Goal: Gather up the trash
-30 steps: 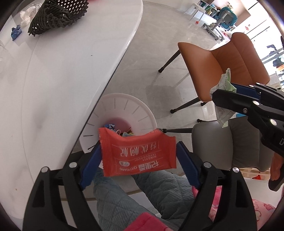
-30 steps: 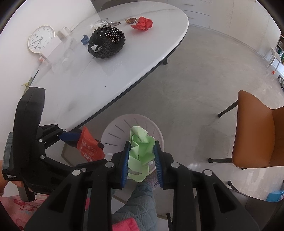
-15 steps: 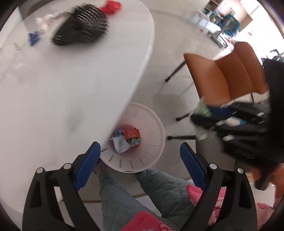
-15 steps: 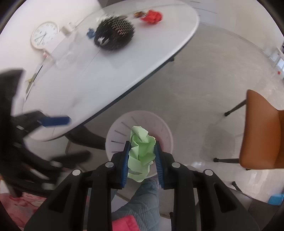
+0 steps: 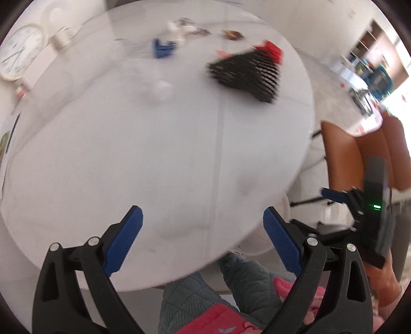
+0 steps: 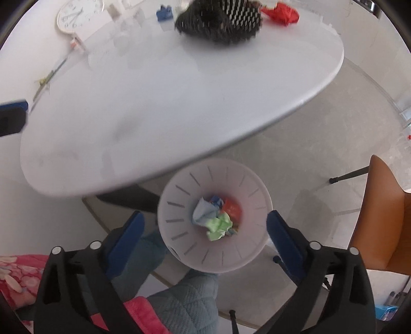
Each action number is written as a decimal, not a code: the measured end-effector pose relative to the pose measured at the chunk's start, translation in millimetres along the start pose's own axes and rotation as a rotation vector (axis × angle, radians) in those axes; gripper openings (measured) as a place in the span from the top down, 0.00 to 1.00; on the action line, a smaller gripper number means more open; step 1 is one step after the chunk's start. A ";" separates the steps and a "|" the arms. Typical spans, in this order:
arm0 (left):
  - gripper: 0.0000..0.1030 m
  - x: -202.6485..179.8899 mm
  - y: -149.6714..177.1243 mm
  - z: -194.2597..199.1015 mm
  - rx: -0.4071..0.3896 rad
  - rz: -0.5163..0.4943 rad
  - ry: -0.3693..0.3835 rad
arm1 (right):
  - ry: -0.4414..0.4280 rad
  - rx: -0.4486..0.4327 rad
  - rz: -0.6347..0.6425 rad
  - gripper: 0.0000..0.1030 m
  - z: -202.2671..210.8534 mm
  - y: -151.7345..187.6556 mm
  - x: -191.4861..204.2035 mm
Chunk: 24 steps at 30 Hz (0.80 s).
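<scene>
Between my right gripper's (image 6: pixel 203 228) spread jaws, the crumpled green paper wrapper (image 6: pixel 218 224) now lies in the white slotted plastic bin (image 6: pixel 179 190). My left gripper (image 5: pixel 203 237), also spread and emptied, has swung over the white oval table (image 5: pixel 154 154) toward remaining scraps.

Honestly nothing readable here. The round white wall clock (image 6: pixel 77 15) had dark marks around its dial, but they were too blurred to make out as numbers. The black slab-shaped device (image 5: pixel 375 208) showed a small green light with a speck of text beside it, way too tiny to read.
</scene>
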<state>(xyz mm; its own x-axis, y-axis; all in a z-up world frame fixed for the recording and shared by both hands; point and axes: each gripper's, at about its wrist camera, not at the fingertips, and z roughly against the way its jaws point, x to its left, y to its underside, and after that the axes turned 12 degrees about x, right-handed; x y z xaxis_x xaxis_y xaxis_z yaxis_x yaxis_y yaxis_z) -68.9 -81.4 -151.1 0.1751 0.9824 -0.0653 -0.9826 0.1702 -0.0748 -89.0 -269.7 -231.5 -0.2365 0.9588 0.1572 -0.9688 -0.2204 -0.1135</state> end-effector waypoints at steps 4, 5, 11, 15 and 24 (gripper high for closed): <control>0.12 24.8 -11.4 7.9 -0.021 0.051 0.004 | -0.012 -0.070 -0.049 0.02 32.7 -17.9 1.0; 0.12 29.7 -14.4 11.1 -0.029 0.059 0.009 | -0.010 -0.088 -0.055 0.02 41.8 -23.6 2.1; 0.12 49.5 -41.2 23.1 -0.076 0.082 0.029 | 0.019 -0.178 -0.057 0.02 78.5 -63.8 9.7; 0.11 58.6 -68.0 27.3 -0.096 0.103 0.039 | 0.050 -0.220 -0.048 0.02 89.2 -94.9 18.4; 0.11 80.3 -123.4 22.3 -0.110 0.198 0.046 | 0.019 -0.240 -0.077 0.02 79.2 -151.8 23.6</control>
<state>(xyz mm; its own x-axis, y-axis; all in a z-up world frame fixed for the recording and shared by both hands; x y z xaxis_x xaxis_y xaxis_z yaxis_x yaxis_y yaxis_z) 65.0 -21.8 -124.9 -0.0154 0.9908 -0.1346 -0.9858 -0.0376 -0.1639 46.6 -227.9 -132.9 -0.1592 0.9748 0.1562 -0.9379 -0.0999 -0.3322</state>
